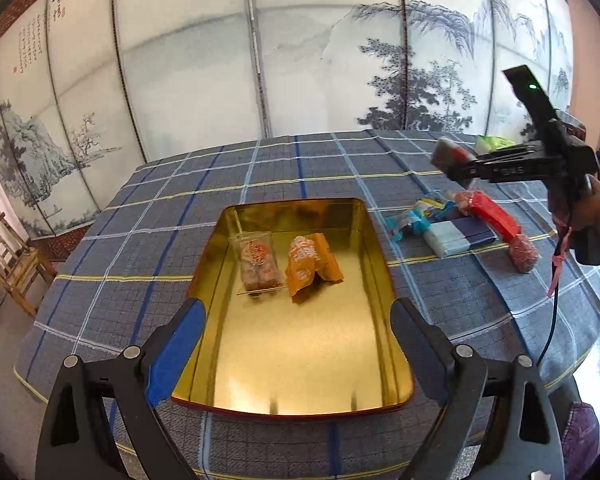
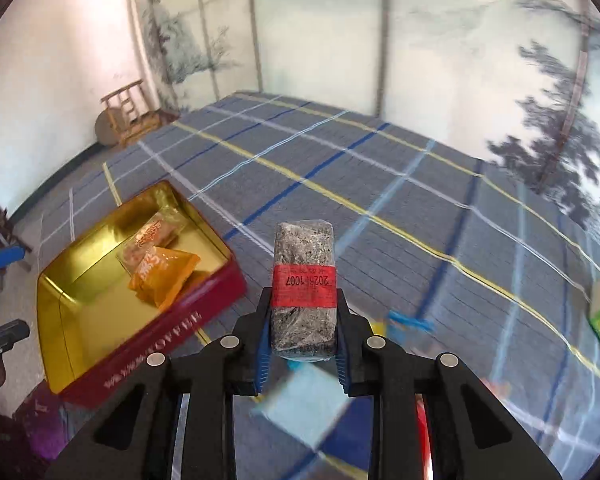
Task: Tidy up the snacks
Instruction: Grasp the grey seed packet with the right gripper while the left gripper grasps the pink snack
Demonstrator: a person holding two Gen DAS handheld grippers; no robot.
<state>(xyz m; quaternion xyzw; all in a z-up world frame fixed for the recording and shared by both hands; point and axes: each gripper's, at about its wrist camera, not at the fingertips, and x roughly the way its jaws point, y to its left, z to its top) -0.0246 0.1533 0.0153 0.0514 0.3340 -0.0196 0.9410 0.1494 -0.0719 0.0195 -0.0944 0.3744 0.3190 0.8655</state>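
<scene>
One grey bar point(image 2: 303, 292) lengthwise along right gripper point(image 2: 302, 344), clamped | left gripper point(image 1: 296, 360) wide, empty

Bright even daylight, glare on the gold tin point(image 1: 300, 360), fisheye-bent edges, right view motion-blurred.

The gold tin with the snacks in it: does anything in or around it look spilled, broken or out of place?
Nothing stands out. The tin sits flat and open on the checked cloth, with a clear packet and an orange packet lying loose inside. More snacks wait in an untidy pile beside it, unsorted rather than spilled.
</scene>
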